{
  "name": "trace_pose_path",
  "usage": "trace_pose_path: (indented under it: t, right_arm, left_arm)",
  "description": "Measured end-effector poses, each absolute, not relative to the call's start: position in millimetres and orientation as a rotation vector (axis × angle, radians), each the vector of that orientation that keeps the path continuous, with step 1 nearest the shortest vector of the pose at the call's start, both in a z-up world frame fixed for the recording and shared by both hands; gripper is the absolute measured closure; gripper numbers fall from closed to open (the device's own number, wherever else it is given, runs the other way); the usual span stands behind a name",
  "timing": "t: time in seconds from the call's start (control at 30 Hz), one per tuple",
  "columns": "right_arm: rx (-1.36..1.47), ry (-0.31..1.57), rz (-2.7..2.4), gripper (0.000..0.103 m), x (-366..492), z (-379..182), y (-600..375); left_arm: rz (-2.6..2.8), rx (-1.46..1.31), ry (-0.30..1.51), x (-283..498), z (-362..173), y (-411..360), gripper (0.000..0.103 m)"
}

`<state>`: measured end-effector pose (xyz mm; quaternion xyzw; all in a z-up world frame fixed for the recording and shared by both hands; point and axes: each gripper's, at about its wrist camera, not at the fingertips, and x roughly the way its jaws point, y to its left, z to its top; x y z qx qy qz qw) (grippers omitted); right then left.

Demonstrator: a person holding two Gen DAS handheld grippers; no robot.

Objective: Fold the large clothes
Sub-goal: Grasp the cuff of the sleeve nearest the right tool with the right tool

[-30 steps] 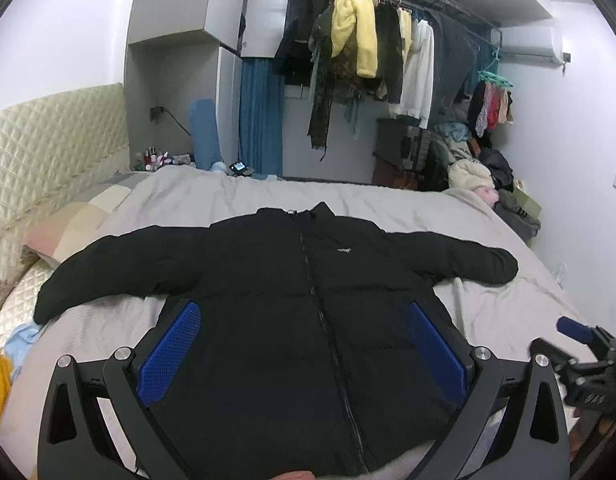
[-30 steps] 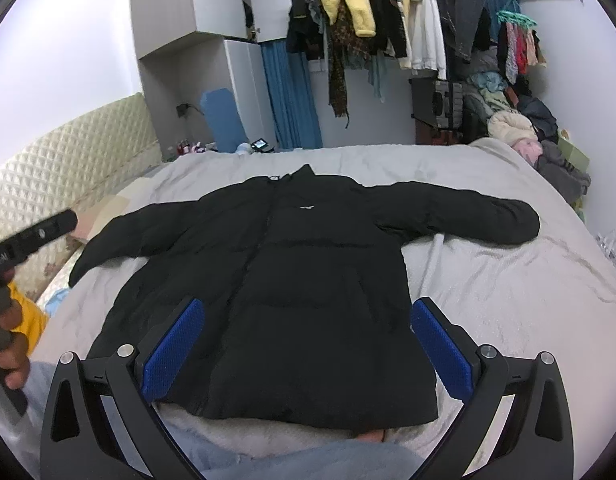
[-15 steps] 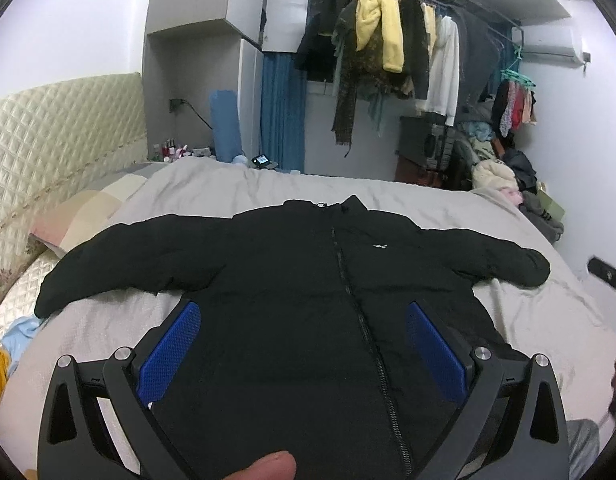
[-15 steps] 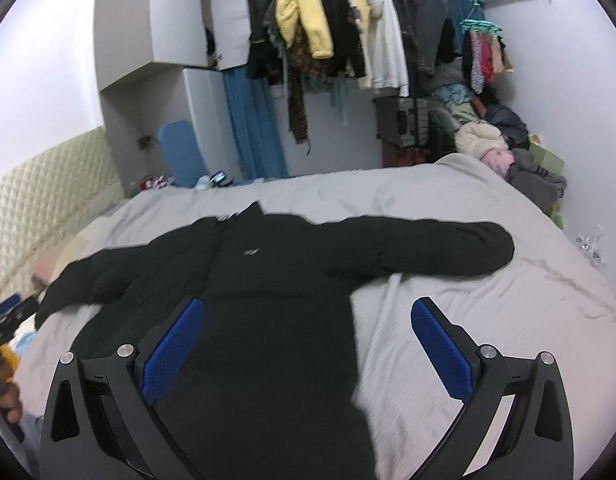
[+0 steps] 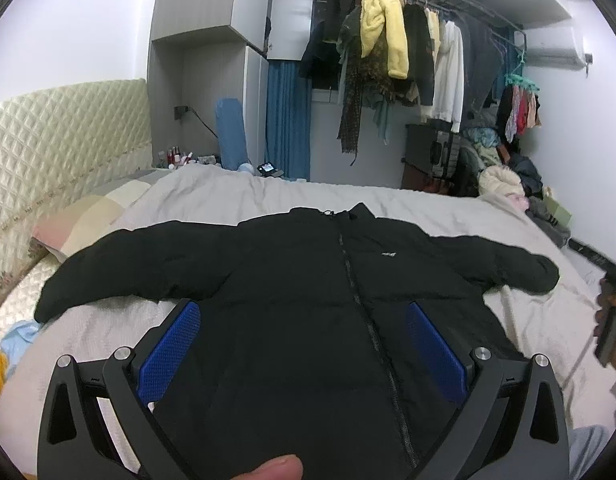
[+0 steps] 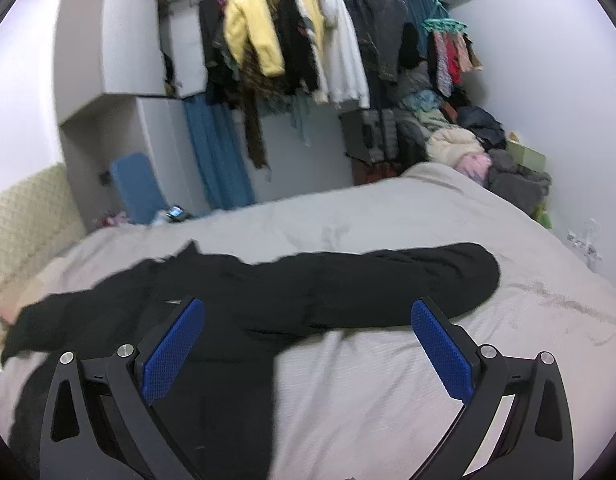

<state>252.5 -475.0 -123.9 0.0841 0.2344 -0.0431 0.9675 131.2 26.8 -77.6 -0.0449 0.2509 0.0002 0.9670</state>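
A large black puffer jacket [image 5: 299, 288] lies flat on the grey bed [image 5: 243, 196], front up, zipped, both sleeves spread out sideways. My left gripper [image 5: 303, 340] is open and empty, above the jacket's lower body. My right gripper [image 6: 308, 344] is open and empty, above the jacket's right side, with the right sleeve [image 6: 388, 280] stretched across just ahead of it. The right gripper's body shows at the right edge of the left wrist view [image 5: 612, 320].
A quilted cream headboard [image 5: 59, 140] and pillows [image 5: 91, 216] are at the left. A clothes rail with hanging garments [image 5: 388, 48] and a heap of clothes [image 6: 468, 140] stand beyond the bed. Bare grey sheet [image 6: 428, 400] lies right of the jacket.
My right gripper has swung right and lower, toward the right sleeve; the jacket's body has slid to the left of its view. My left gripper has shifted slightly left. The jacket has not moved.
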Motion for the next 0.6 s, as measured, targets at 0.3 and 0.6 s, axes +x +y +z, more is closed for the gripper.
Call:
trace_pose_path:
  t: [0.3,0.6]
  right_arm:
    - [0.328,0.382,-0.146,0.0,300,-171,-544]
    - [0.454,0.542,-0.339,0.0,368,-242,-637]
  left_arm:
    - [0.047,-0.128,0.462,149,-86,31,0.0]
    - [0.065,-0.076,0.561,175,-123,17,0.0]
